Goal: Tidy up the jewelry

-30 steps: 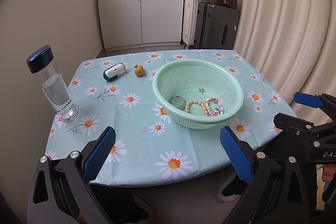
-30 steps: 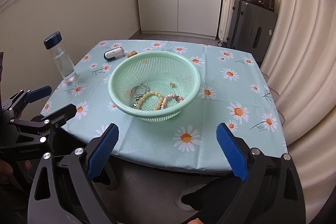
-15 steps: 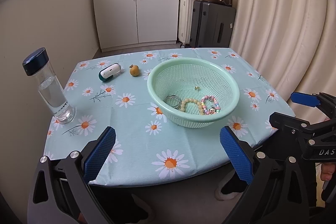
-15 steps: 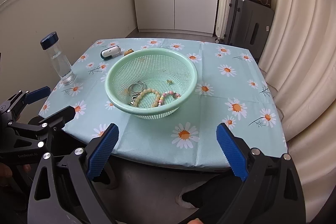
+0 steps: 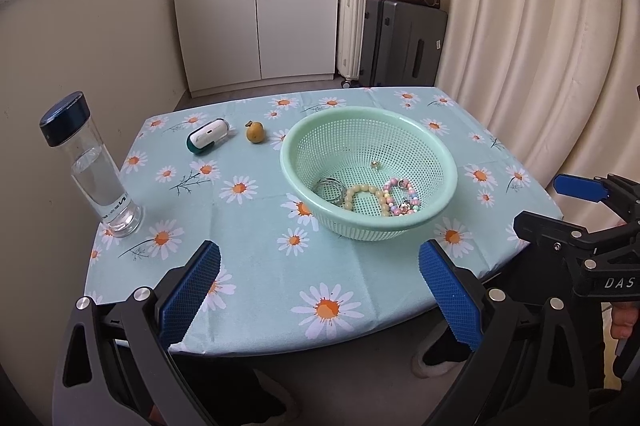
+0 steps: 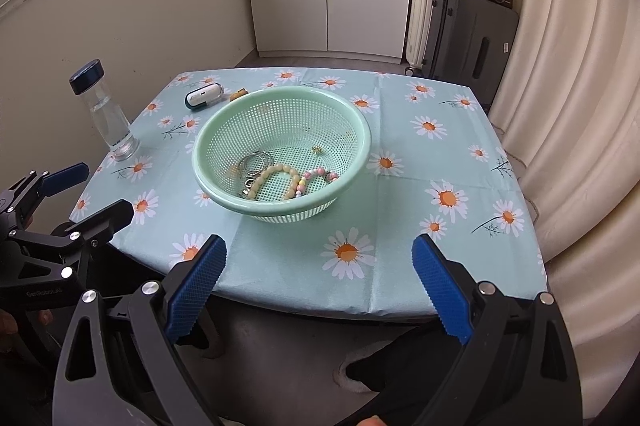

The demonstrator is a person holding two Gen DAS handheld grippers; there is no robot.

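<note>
Left tool: wide, empty, before desk.
Right tool: wide, empty.
Mint-green perforated plastic basket: one, on daisy-print desk.
Inside: two beaded bracelets, metal rings.

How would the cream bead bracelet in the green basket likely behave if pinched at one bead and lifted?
The cream bead bracelet lies in a bent loop, so it would probably hang floppy. Its round beads look smooth, perhaps slippery. It touches the pastel bracelet, so may drag it.
</note>
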